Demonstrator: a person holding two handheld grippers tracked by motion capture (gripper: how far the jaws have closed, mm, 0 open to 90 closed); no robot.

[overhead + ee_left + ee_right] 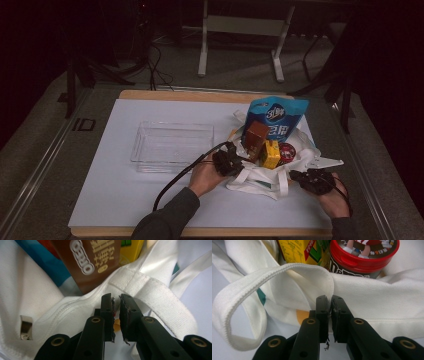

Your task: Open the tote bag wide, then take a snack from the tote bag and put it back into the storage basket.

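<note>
Matt woven cloth bag (32,297), glossy brown cardboard box (92,262).

The high view is dim and soft, its corners falling to black, with only the white rectangular surface (150,200) lit; both gripper views are bright, blurred up close

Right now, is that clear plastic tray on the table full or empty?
Empty. The high view shows the clear tray with only the white table surface visible through it; the snacks all sit in the white bag beside it.
</note>
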